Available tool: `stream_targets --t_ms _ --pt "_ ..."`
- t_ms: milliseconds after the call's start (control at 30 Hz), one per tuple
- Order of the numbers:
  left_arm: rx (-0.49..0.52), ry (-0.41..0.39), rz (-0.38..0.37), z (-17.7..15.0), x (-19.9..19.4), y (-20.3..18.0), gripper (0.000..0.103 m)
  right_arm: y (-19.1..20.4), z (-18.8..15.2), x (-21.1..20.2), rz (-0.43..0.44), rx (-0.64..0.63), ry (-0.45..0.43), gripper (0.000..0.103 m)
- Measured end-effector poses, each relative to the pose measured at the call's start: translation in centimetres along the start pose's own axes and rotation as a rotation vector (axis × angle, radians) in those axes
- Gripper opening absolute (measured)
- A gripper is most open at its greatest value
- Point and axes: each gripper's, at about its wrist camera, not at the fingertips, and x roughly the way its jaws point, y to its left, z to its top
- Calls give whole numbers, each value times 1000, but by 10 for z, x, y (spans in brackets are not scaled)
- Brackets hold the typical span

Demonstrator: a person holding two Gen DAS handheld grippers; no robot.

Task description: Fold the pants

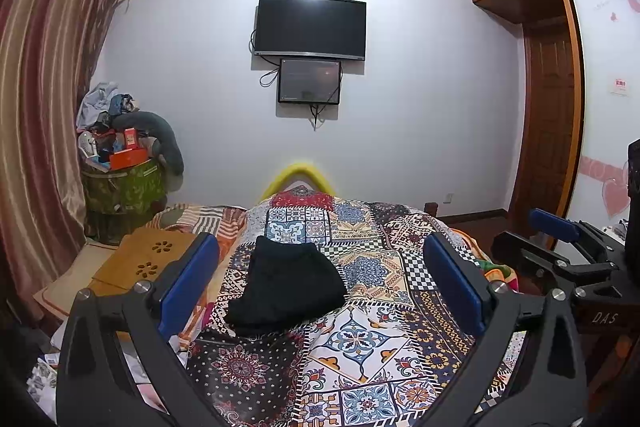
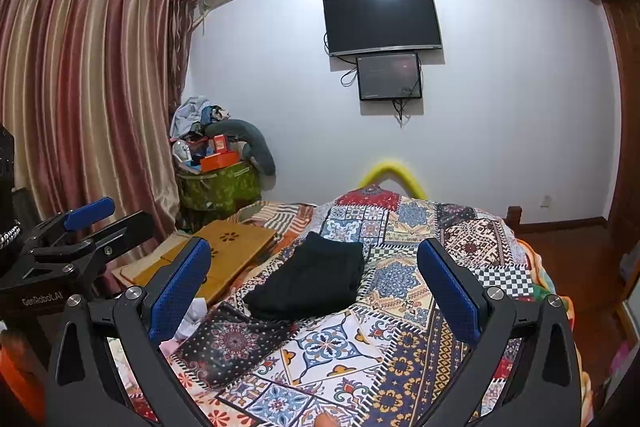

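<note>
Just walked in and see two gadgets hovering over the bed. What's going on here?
A person holds a two-finger gripper in each hand above the patchwork bedspread. The black pants lie on it as a compact folded bundle. The left gripper and the right gripper are both open, holding nothing and clear of the cloth, so the folding looks done or nearly so.
</note>
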Motion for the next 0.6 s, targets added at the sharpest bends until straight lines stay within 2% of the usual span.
stream_targets --t_ms 600 --pt "-22 21 -18 2 3 4 103 2 2 -3 -10 2 -9 102"
